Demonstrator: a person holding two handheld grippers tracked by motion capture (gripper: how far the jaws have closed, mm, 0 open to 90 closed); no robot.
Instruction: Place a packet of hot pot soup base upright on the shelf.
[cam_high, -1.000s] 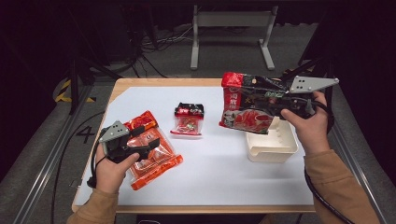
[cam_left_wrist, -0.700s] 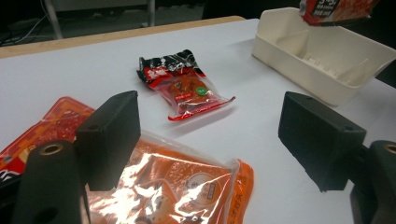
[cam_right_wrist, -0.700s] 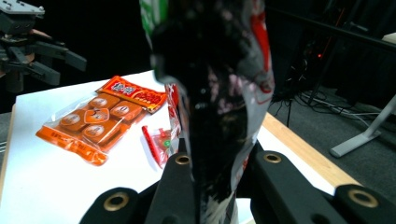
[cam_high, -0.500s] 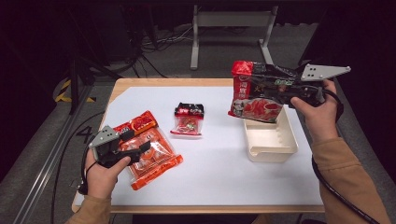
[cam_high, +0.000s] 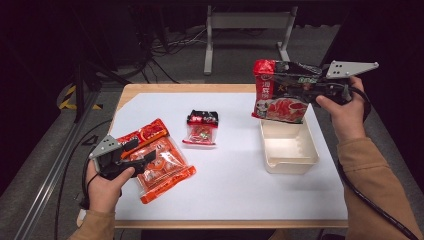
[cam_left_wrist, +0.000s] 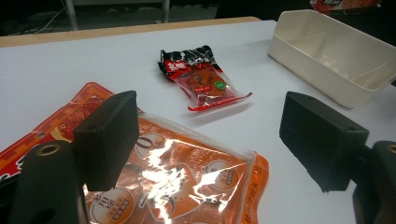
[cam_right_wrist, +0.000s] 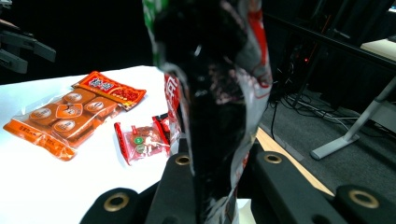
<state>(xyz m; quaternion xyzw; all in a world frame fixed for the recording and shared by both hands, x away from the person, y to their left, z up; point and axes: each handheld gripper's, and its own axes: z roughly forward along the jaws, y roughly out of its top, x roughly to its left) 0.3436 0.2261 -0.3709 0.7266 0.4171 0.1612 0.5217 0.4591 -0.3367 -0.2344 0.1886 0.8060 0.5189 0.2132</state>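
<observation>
Right gripper (cam_high: 309, 93) fingers are clamped on the red pouch (cam_high: 278, 92), held above the tray (cam_high: 288, 160) near the surface's right edge; light, crinkly, slippery film is best pinched by its edge. Left gripper (cam_high: 134, 156) fingers are spread, empty.

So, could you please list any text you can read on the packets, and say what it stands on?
"0": on a round label of the orange clear-fronted plastic packet.
Large red and black foil bag: Chinese characters, too blurred.
Small red and black snack packet: print too small.
White plastic tray: none.
</observation>
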